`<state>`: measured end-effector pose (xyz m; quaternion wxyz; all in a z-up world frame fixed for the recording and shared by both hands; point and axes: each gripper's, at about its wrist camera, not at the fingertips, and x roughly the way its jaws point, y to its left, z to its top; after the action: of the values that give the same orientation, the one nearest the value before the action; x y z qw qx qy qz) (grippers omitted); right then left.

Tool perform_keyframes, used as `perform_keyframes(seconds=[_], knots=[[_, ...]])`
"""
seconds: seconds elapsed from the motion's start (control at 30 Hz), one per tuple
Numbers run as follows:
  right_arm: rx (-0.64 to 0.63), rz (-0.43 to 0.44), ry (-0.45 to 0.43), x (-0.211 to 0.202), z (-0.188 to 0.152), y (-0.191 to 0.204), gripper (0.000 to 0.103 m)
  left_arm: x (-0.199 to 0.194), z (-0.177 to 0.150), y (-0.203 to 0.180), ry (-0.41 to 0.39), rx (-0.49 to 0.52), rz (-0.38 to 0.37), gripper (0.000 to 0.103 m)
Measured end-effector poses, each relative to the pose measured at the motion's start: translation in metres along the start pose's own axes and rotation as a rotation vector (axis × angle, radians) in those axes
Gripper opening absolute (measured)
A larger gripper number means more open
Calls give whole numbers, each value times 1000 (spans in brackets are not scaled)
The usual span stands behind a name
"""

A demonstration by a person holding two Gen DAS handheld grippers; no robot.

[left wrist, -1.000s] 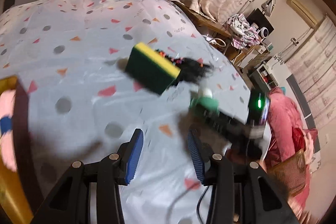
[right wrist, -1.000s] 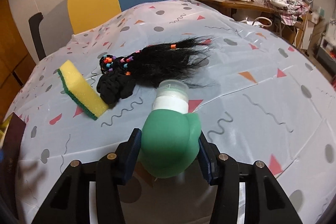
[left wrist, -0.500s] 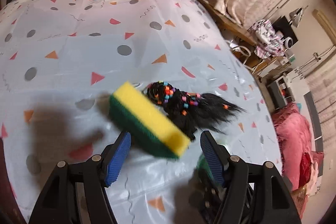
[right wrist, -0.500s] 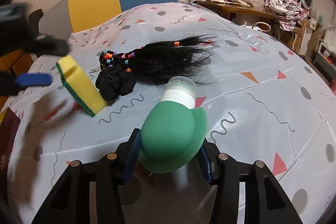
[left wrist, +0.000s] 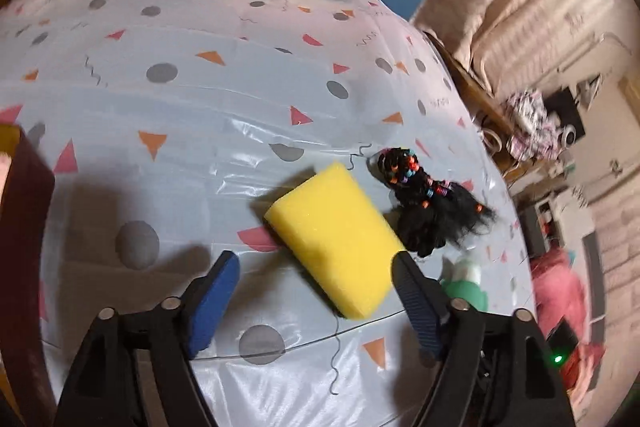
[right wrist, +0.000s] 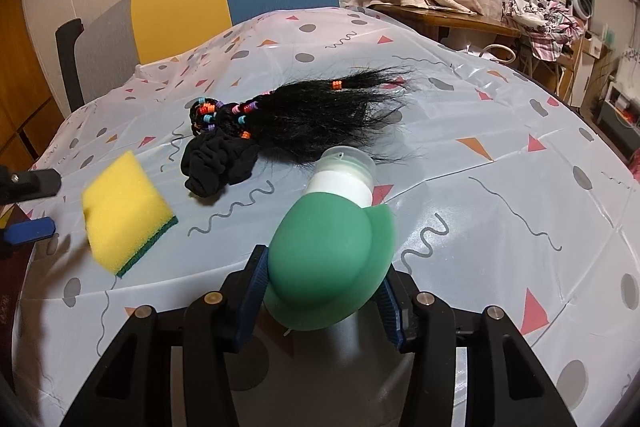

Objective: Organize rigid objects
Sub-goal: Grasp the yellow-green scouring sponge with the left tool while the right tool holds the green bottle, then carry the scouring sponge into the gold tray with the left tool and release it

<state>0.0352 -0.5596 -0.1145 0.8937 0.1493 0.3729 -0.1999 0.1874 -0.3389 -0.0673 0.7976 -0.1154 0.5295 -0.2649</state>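
Here the right hand-held gripper clamps a green bottle; the left has just spread wide.

Left gripper: tilted steeply downward, jaws spread wide and just been opening, blue pads pressing on nothing.
Right gripper: tilted downward, jaws closed partway, both pads clamped against a green bottle, one on each side.

Warm indoor light falls from above, glaring on the glossy surface cover and casting dark shadows. The left wrist view is motion-blurred; both bend strongly toward black corners.
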Motion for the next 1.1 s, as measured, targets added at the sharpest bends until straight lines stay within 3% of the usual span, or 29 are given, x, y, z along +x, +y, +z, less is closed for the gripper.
perform_keyframes(seconds=[0.23,0.37,0.43,0.53,0.63,0.97,1.1], knots=[[-3,-3,-1,0,0,1,51,34,11,-35,67,38,46,88],[-7,-8,-3,0,-1,2,51,55,21,-59,88,126,151,90],[-7,-8,-4,0,-1,1,51,69,22,-71,104,213,240,90],[-4,-4,-5,0,-1,1,51,81,17,-77,102,295,294,92],[-3,-3,-6,0,-1,0,51,80,12,-72,72,304,263,88],[-9,-10,-7,-1,-1,1,51,53,-1,-37,79,142,21,76],[-15,-17,-6,0,-1,2,51,36,-10,-25,60,120,-2,76]])
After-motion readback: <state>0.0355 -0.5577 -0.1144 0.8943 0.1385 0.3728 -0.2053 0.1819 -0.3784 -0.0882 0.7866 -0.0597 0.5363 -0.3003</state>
